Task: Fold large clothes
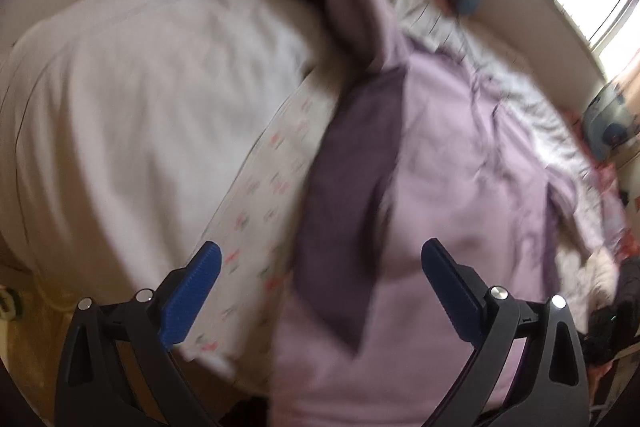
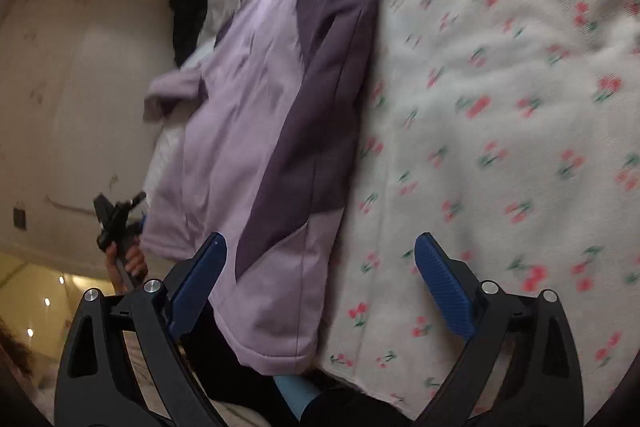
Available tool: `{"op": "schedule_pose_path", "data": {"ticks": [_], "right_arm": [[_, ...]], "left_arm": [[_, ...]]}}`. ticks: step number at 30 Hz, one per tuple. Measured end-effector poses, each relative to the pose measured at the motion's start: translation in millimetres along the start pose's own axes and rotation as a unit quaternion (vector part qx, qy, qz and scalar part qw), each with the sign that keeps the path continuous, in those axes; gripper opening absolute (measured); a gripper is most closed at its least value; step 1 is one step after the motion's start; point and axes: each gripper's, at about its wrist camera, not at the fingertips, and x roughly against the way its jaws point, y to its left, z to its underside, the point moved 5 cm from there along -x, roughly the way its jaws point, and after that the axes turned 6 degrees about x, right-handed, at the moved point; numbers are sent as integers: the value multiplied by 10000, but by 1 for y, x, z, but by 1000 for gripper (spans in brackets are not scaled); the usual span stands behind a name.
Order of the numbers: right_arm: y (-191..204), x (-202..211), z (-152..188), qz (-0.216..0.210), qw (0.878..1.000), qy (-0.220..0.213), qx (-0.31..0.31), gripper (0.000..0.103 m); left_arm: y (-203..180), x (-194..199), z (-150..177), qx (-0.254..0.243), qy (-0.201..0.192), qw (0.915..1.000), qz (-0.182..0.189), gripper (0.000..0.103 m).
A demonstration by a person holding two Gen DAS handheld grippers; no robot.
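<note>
Both tongs (image 1: 320, 287) (image 2: 320, 283) apart, hoodie (image 2: 256, 131) blurred

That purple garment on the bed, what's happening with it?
A person holding a gripper in each hand is working on folding a lilac garment with dark purple panels, spread on a cherry-print bed cover. At this moment neither gripper holds it: the left gripper and the right gripper both hover open above the fabric. The garment lies lengthwise, rumpled, its far end bunched. The pictures are blurred, so both hands seem to be moving.
</note>
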Motion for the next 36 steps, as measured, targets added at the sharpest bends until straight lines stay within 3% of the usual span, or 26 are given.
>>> {"op": "schedule_pose_path", "data": {"ticks": [2, 6, 7, 9, 10, 11, 12, 14, 16, 18, 19, 21, 23, 24, 25, 27, 28, 29, 31, 36], "right_arm": [[21, -26, 16, -129, 9992, 384, 34, 92], [46, -61, 30, -46, 9978, 627, 216, 90], [55, -66, 29, 1, 9978, 567, 342, 64], [63, -65, 19, 3, 9988, 359, 337, 29], [67, -68, 3, -19, 9992, 239, 326, 22], [81, -64, -5, -135, 9991, 31, 405, 20], [98, -55, -14, -209, 9983, -191, 510, 18], [134, -21, -43, -368, 9940, -682, 770, 17], [161, 24, -55, -419, 9878, -1067, 1050, 17], [172, 57, -53, -211, 9849, -1141, 1287, 17], [166, 62, -47, -75, 9865, -911, 1360, 18], [125, 49, -23, 903, 9862, -185, 1372, 27], [65, 23, 7, 1723, 9768, 758, 1023, 37], [34, 15, 23, 2145, 9679, 1035, 803, 48], [15, 18, 33, 2257, 9679, 982, 500, 54], [13, 39, 36, 1709, 9840, 476, 162, 55], [16, 54, 34, 1724, 9846, 263, 127, 59], [21, 70, 30, 1774, 9840, 4, 134, 62], [36, 100, 14, 1784, 9823, -523, 245, 77], [47, 136, -40, 1357, 9748, -1746, 277, 91]], "left_arm": [[15, -10, 19, -87, 154, 9996, -231, 96], [30, -47, 52, -318, 944, 9949, -184, 96], [31, -54, 58, -335, 1093, 9934, -119, 96], [27, -61, 65, -299, 1278, 9913, 82, 96], [20, -59, 65, -332, 1282, 9908, 286, 80], [12, -53, 62, -329, 1339, 9887, 584, 49], [6, -46, 58, -294, 1367, 9874, 735, 37], [-4, -18, 41, -465, 984, 9913, 733, 23], [-10, 17, 22, -583, 558, 9941, 730, 20], [-7, 39, 12, -723, 299, 9949, 644, 18], [-4, 44, 11, -849, 225, 9950, 486, 18], [3, 35, 18, -1174, 441, 9920, 165, 18], [17, 10, 31, -1456, 814, 9855, -307, 18], [28, 0, 36, -1474, 863, 9836, -587, 18], [35, -2, 37, -1438, 863, 9842, -575, 21], [42, 11, 32, -1313, 586, 9892, -268, 43], [40, 18, 27, -1294, 388, 9907, -189, 63], [36, 29, 17, -1307, 71, 9914, -60, 72], [25, 40, -1, -1297, -274, 9911, 110, 81], [-22, 46, -43, -683, -1025, 9895, 760, 96]]}}
